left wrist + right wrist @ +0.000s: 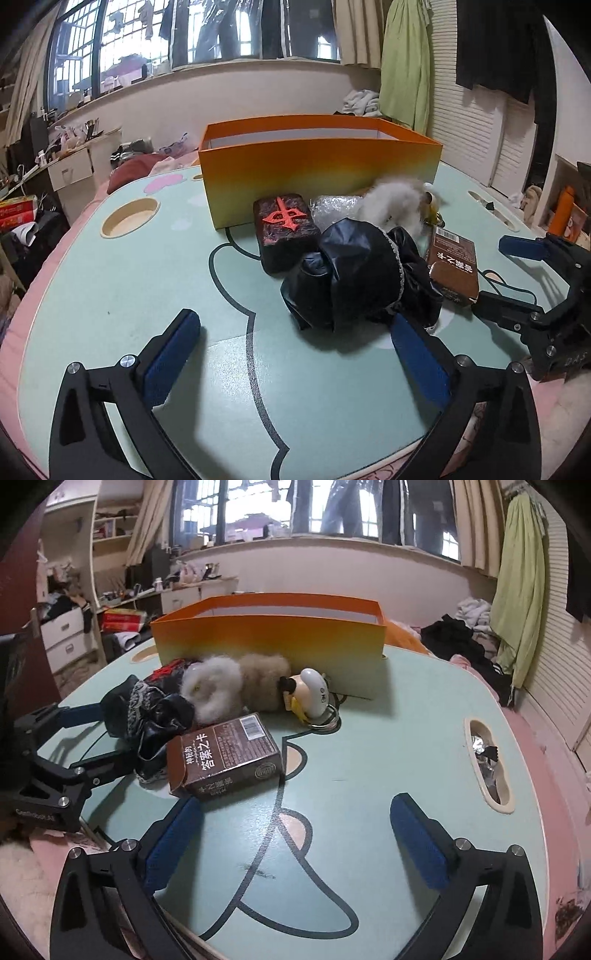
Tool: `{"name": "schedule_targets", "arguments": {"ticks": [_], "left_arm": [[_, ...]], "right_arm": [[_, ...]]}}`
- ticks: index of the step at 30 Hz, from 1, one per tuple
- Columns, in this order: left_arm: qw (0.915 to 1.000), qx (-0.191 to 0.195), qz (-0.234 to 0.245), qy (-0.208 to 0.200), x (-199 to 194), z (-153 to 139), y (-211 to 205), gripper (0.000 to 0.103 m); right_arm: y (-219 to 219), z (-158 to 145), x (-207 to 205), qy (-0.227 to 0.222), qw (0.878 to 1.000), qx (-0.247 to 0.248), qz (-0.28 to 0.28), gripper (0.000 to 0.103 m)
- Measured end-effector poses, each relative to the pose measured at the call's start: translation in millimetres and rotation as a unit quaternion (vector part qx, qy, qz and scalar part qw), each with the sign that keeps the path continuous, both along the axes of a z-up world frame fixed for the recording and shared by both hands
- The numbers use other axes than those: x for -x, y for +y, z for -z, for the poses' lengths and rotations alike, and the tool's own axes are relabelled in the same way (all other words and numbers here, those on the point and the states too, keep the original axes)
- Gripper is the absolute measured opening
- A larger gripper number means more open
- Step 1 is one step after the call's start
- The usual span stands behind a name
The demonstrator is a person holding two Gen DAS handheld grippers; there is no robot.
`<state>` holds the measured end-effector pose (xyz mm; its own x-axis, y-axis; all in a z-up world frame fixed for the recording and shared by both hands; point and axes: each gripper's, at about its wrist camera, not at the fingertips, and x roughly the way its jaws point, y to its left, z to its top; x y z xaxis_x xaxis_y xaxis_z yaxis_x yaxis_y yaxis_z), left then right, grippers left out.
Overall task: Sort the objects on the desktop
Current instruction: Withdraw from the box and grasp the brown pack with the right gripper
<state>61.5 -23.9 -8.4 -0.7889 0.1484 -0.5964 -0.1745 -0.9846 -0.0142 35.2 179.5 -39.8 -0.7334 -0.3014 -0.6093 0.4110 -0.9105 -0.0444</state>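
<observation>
An open orange box (317, 162) stands at the back of the mint table (122, 295); it also shows in the right wrist view (269, 635). In front of it lie a dark block with a red character (286, 230), a black crumpled cloth (362, 273), a furry plush toy (236, 686), a white keychain figure (312, 694) and a brown card box (225, 755). My left gripper (295, 354) is open, just short of the black cloth (147, 712). My right gripper (295, 834) is open, its left finger next to the brown card box (454, 267).
The table has a round cup hole (129, 221) at the left and an oblong slot (487, 764) holding small bits at the right. A silvery wrapped item (334, 206) lies by the orange box. Bedding and clothes surround the table.
</observation>
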Motion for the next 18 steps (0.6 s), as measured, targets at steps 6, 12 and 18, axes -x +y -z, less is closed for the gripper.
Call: {"name": "schedule_targets", "arguments": {"ticks": [6,12,18], "left_arm": [[1.0000,-0.003,0.002,0.002,-0.8,2.4,-0.6,0.103],[1.0000,-0.003,0.002,0.003,-0.8,3.1,-1.1,0.103],[1.0000,-0.003,0.002,0.003,-0.9,3.2,-1.0,0.103]], "right_arm": [[-2.2,-0.6,-7.0,0.008,0.999,0.013,-0.029,0.102],[-14.7,-13.1,-13.5,0.032,0.997,0.013,-0.065,0.102],[-27.8,-11.4,10.4,-0.015,0.998,0.003,-0.062,0.081]]}}
